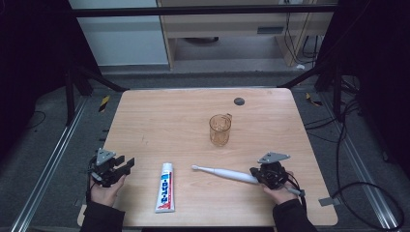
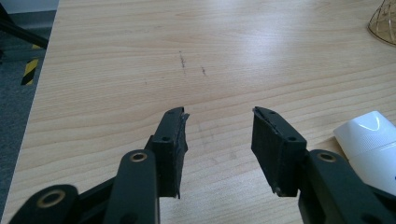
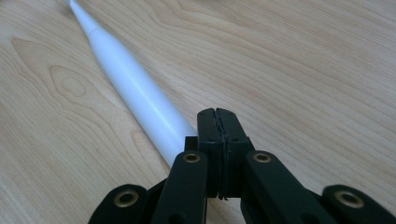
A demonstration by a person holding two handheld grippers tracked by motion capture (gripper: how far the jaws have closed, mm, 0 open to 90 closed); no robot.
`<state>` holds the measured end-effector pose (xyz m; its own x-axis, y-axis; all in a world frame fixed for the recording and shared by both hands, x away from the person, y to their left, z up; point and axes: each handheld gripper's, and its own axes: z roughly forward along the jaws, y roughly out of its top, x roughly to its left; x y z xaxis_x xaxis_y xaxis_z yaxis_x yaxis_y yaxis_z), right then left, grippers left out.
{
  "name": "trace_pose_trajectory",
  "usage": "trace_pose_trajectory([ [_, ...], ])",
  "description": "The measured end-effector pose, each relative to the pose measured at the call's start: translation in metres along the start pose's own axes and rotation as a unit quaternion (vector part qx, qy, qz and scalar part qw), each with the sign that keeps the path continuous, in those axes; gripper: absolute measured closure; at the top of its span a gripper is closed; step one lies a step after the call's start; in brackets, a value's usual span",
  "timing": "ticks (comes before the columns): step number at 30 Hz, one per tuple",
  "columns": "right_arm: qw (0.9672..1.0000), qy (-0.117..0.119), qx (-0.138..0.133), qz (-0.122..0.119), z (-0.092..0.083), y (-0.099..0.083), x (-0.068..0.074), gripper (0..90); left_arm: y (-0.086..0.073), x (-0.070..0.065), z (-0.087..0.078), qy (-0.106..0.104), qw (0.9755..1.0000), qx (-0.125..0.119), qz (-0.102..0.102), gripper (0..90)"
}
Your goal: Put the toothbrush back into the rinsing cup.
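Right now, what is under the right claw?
Under the right claw, whose jaws are shut on nothing, lies the thick end of the white electric toothbrush on the table. The claw covers the handle's very end, so whether they touch cannot be seen.

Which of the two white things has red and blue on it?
The white toothpaste tube lying left of the plain white electric toothbrush; the toothbrush has no printing.

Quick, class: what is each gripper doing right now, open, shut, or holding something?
Left gripper: open, holding nothing.
Right gripper: shut, empty, beside the white toothbrush.
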<state>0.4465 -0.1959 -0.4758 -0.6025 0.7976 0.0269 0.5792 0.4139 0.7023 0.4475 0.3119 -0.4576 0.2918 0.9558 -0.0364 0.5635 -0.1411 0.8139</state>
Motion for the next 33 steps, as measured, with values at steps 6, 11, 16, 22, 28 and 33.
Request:
trace_pose_trajectory([
  [6,1.0000,0.003,0.001,0.002,-0.003,-0.004,0.002,89.4,0.000,0.001,0.000,0.001,1.0000,0.002,0.001,54.1],
  [11,1.0000,0.006,0.004,-0.002,-0.005,-0.007,0.005,89.2,0.000,0.001,0.000,0.001,1.0000,0.003,0.001,54.1],
  [16,0.9999,0.011,0.003,-0.001,-0.008,-0.010,0.010,89.2,-0.001,0.000,0.001,0.001,1.0000,0.003,0.001,54.1],
  [22,0.9999,0.017,0.002,-0.003,-0.010,-0.013,0.015,89.3,-0.001,0.000,0.001,0.001,1.0000,0.004,0.001,54.1],
  [28,0.9999,0.012,0.001,-0.006,-0.010,-0.013,0.016,88.4,-0.001,0.000,0.001,0.001,1.0000,0.004,0.002,54.1],
  [33,1.0000,0.002,-0.008,-0.003,-0.016,-0.008,0.012,83.1,0.000,0.000,0.002,0.000,1.0000,0.004,0.003,53.7],
])
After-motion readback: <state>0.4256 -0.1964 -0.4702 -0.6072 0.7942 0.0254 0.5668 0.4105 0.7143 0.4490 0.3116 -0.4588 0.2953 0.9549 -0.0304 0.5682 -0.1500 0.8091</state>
